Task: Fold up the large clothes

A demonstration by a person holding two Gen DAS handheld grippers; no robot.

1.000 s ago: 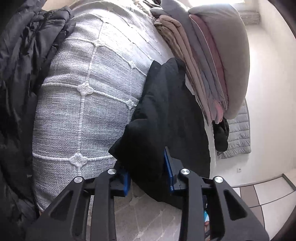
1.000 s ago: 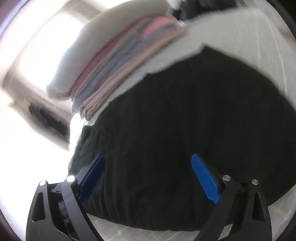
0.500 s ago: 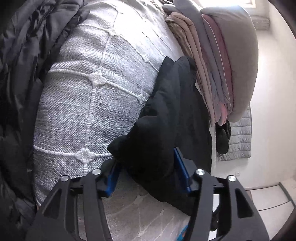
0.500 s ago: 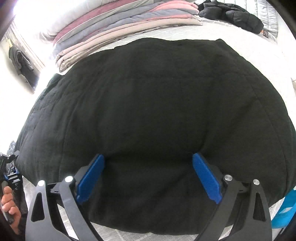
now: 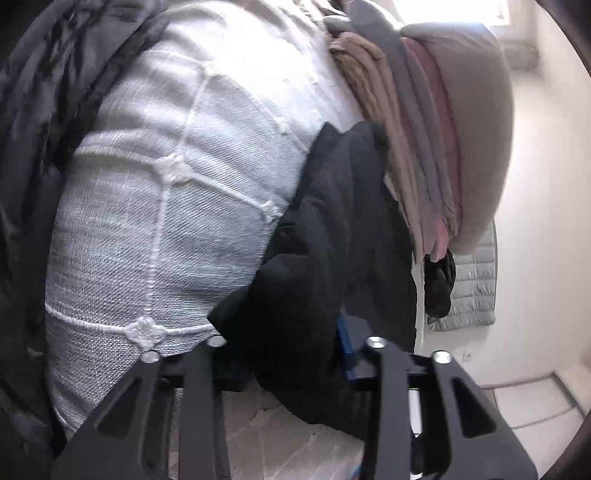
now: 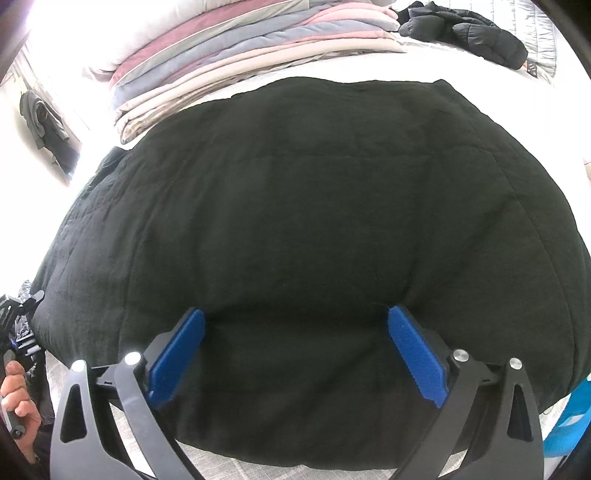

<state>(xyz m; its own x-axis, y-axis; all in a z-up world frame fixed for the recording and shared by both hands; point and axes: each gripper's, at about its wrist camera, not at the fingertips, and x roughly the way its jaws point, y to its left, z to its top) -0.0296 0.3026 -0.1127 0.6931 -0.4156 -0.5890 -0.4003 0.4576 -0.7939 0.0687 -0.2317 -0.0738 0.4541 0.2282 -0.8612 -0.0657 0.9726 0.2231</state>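
A large black quilted garment point(image 6: 295, 192) lies spread flat on a white textured bedspread point(image 5: 166, 192). In the left wrist view its bunched near corner point(image 5: 314, 280) fills the gap of my left gripper point(image 5: 291, 343). The jaws are closing, and the one blue pad point(image 5: 349, 343) that shows presses on the cloth; the other pad is hidden by fabric. My right gripper point(image 6: 295, 314) hovers low over the garment's near edge. Its jaws are opening, spread wide. A low ridge of black fabric lies between the blue pads point(image 6: 417, 354) without being pinched.
A stack of folded pink, grey and beige bedding point(image 6: 258, 48) lies beyond the garment. A dark puffer jacket point(image 6: 461, 29) and a grey quilted piece point(image 5: 472, 288) lie at the far side. Another dark jacket point(image 5: 29, 147) is heaped beside the bedspread. A hand point(image 6: 14, 398) shows at lower left, and tiled floor point(image 5: 535, 402) beyond the bed.
My left jaws spread around the garment's corner, then closed again with more cloth between them. The right gripper swung down over the garment and settled, its jaws staying wide.
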